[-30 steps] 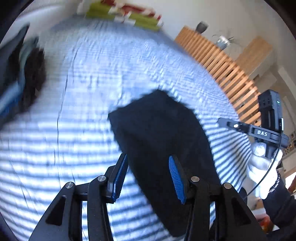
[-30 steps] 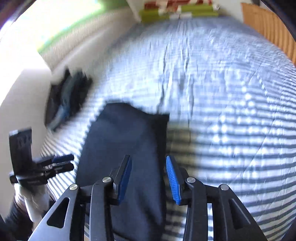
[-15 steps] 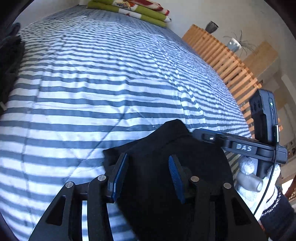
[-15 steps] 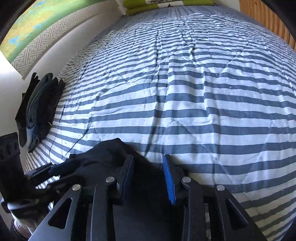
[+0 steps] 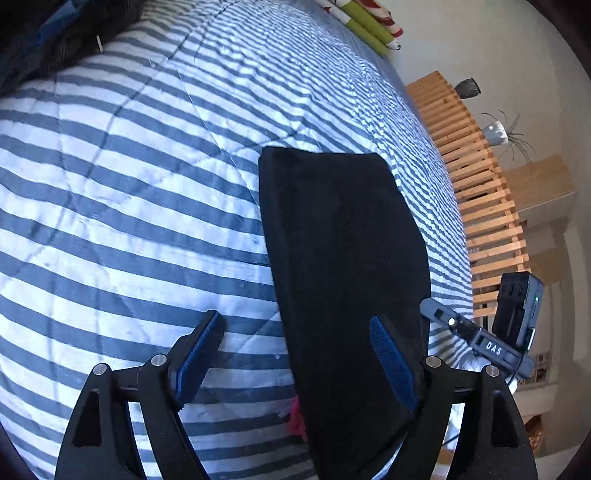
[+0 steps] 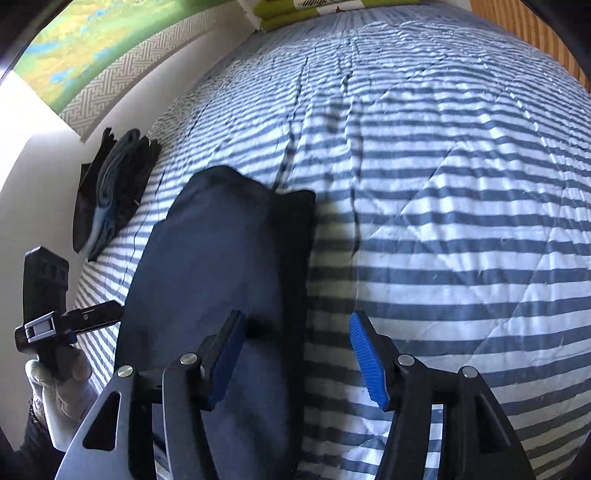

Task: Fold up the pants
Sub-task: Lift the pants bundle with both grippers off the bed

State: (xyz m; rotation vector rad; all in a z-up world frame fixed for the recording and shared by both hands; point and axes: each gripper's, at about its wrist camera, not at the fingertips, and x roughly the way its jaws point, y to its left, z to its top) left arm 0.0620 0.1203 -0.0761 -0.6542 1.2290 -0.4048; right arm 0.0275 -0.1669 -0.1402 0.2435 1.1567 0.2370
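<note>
The dark pants (image 5: pixel 343 258) lie flat on the striped bedcover (image 5: pixel 129 221) as one long folded strip. My left gripper (image 5: pixel 295 356) hovers over their near end with jaws opening; the strip's left edge runs between the fingers, and no pad presses it. In the right wrist view the pants (image 6: pixel 221 266) look navy. My right gripper (image 6: pixel 297 356) straddles their right edge, jaws opening, pads off the cloth. Each view shows the other gripper at the strip's far side: the right gripper (image 5: pixel 480 339) and the left gripper (image 6: pixel 55 325) in a white-gloved hand (image 6: pixel 62 391).
A pile of dark and blue clothes (image 6: pixel 110 192) lies at the bed's left edge against the white wall, and shows again as the clothes pile (image 5: pixel 55 37). Green pillows (image 5: pixel 365 29) sit at the head. A wooden slatted frame (image 5: pixel 480 184) runs along the bed's right side, potted plants behind it.
Half a second ago the pants were bunched up between both grippers' fingers. Now both grippers have sunk, spread their jaws and let go, and the pants lie flat.
</note>
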